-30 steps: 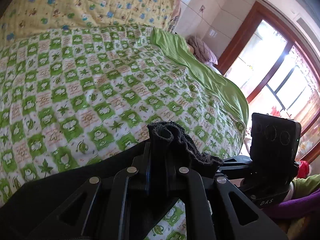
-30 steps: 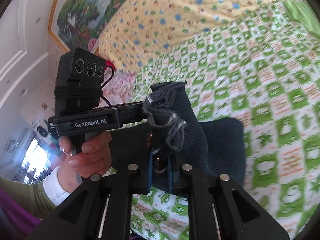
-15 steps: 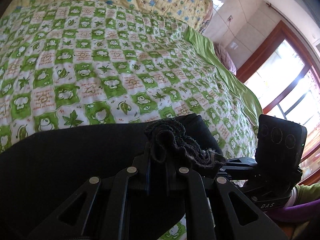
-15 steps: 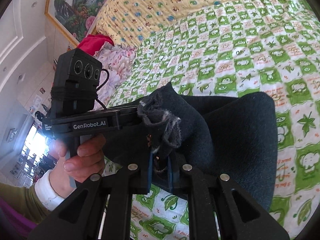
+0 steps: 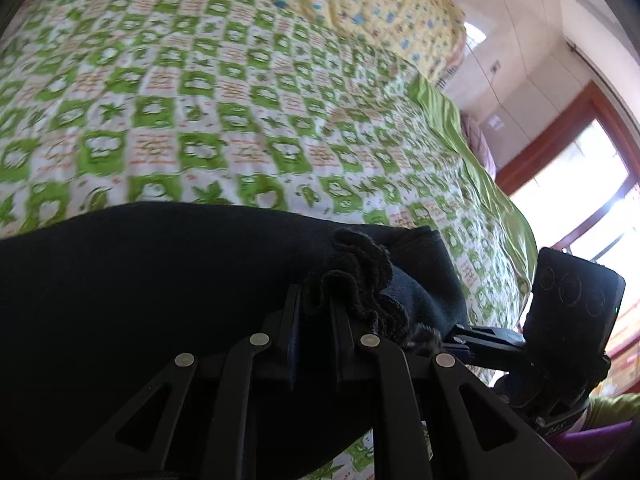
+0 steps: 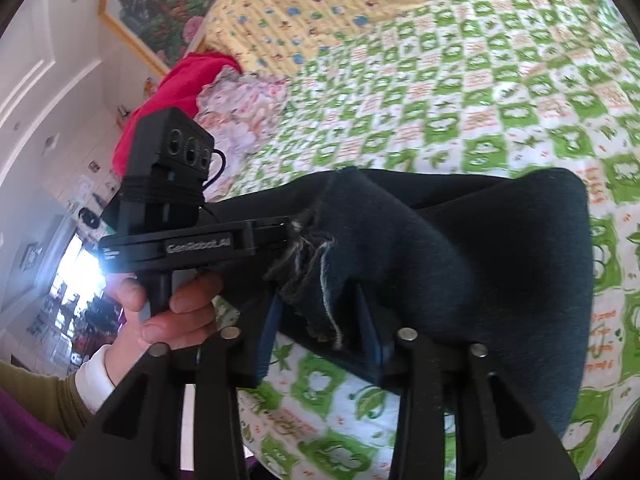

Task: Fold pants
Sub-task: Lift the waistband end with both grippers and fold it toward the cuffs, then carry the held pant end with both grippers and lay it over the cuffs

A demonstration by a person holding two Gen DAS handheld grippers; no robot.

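Note:
Dark navy pants [image 5: 140,280] lie on a green-and-white patterned bed quilt [image 5: 240,120]. My left gripper [image 5: 314,304] is shut on a bunched frayed edge of the pants, low over the quilt. In the right wrist view the pants [image 6: 480,260] spread to the right. My right gripper [image 6: 320,312] has its jaws spread apart, with the frayed hem lying loose between them. The left gripper body [image 6: 168,216] and the hand holding it show at the left.
A yellow floral blanket [image 6: 340,8] covers the head of the bed. Red and floral cloth [image 6: 192,84] lies at the bed's left side. A green sheet edge [image 5: 480,168] and a window [image 5: 580,200] are to the right. The right gripper body [image 5: 568,312] sits close beside my left one.
Both grippers have moved down toward the quilt with the pants edge, and more of the pants now rests flat. The right jaws have spread from shut to open around the hem.

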